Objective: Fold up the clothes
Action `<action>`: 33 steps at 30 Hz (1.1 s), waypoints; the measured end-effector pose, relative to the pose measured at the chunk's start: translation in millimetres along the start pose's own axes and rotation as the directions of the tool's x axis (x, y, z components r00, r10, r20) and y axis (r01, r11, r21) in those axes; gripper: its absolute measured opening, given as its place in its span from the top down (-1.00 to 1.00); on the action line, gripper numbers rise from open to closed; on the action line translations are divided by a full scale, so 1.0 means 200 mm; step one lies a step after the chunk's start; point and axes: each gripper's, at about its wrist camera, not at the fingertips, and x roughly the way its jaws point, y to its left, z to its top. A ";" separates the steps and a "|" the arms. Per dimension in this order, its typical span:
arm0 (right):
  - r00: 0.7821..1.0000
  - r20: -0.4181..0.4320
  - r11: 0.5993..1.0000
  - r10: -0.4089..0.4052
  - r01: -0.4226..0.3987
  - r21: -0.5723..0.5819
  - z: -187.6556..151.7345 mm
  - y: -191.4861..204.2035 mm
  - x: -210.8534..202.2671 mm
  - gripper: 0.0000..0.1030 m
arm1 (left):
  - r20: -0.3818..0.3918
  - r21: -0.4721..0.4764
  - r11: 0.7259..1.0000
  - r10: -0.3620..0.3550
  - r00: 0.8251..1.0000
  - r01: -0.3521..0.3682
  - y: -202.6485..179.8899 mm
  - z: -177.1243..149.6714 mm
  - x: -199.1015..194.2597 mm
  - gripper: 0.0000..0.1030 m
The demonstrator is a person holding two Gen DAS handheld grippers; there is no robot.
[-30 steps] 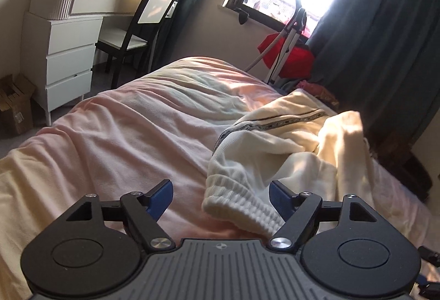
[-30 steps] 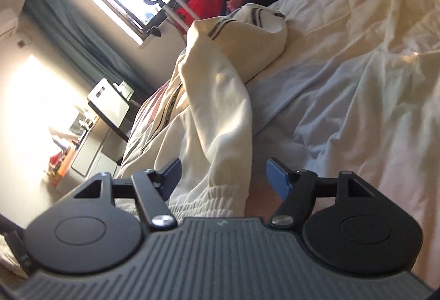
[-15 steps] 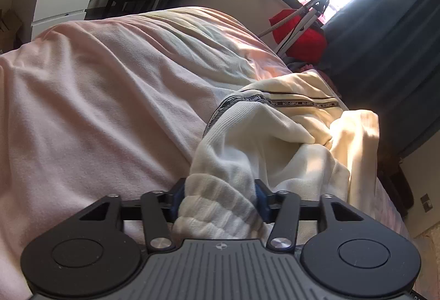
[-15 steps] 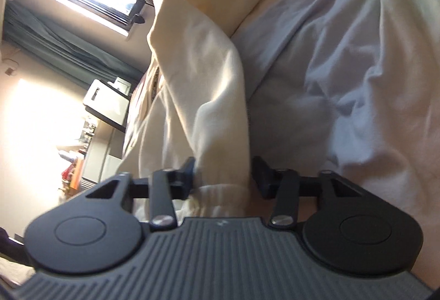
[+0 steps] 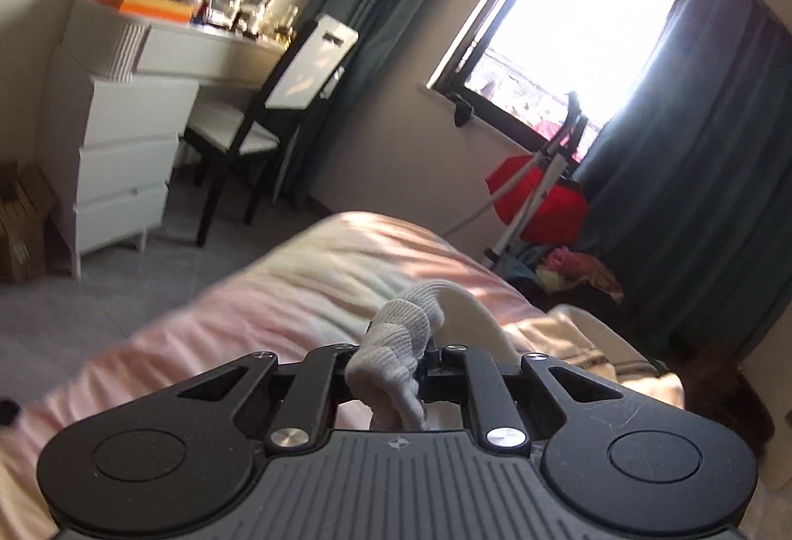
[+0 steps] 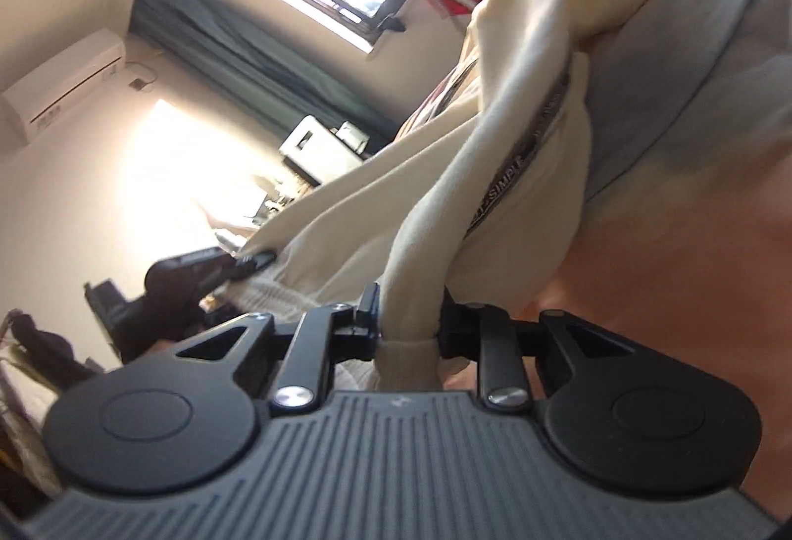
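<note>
A cream sweatshirt (image 6: pixel 524 104) with a dark lettered stripe is lifted off the pink bed sheet (image 5: pixel 277 307). My left gripper (image 5: pixel 391 357) is shut on its ribbed cuff (image 5: pixel 401 337), which bunches up between the fingers; the rest of the garment (image 5: pixel 584 342) trails down to the right. My right gripper (image 6: pixel 408 322) is shut on another ribbed cuff of the sweatshirt, with the sleeve stretching up and away from it. The left gripper (image 6: pixel 242 265) also shows at the left of the right wrist view, pinching the fabric.
A white dresser (image 5: pixel 123 154) and a black chair (image 5: pixel 267 114) stand on the grey floor to the left of the bed. A red bag (image 5: pixel 539 203), a metal stand and a pile of clothes (image 5: pixel 574 272) sit under the window by the teal curtains (image 5: pixel 703 173).
Both grippers went from open to shut on the sweatshirt's cuffs, then rose off the bed, pulling the garment up with them.
</note>
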 end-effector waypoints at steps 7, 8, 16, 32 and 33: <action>0.975 -0.153 0.987 0.162 -0.156 0.049 -0.19 0.29 0.63 0.54 | 0.067 0.193 0.956 0.210 0.975 -0.219 -0.04 0.44 0.37 0.74; 0.971 -0.177 0.987 0.162 -0.157 0.045 -0.23 0.31 0.71 0.54 | 0.073 0.215 0.945 0.235 0.969 -0.246 -0.05 0.48 0.44 0.73; 0.950 -0.297 0.995 0.101 -0.101 0.016 -0.32 0.27 1.02 0.47 | -0.020 0.192 0.941 0.287 0.958 -0.278 0.10 0.32 0.81 0.53; 0.981 -0.188 0.914 -0.050 -0.031 -0.404 0.01 0.52 0.35 -0.85 | -0.008 0.210 0.975 0.080 0.997 -0.077 -0.07 0.00 0.08 -0.68; 0.986 -0.152 0.904 -0.064 -0.007 -0.427 0.05 0.53 0.27 -0.85 | -0.017 0.199 0.978 0.061 0.998 -0.056 -0.10 -0.04 0.01 -0.69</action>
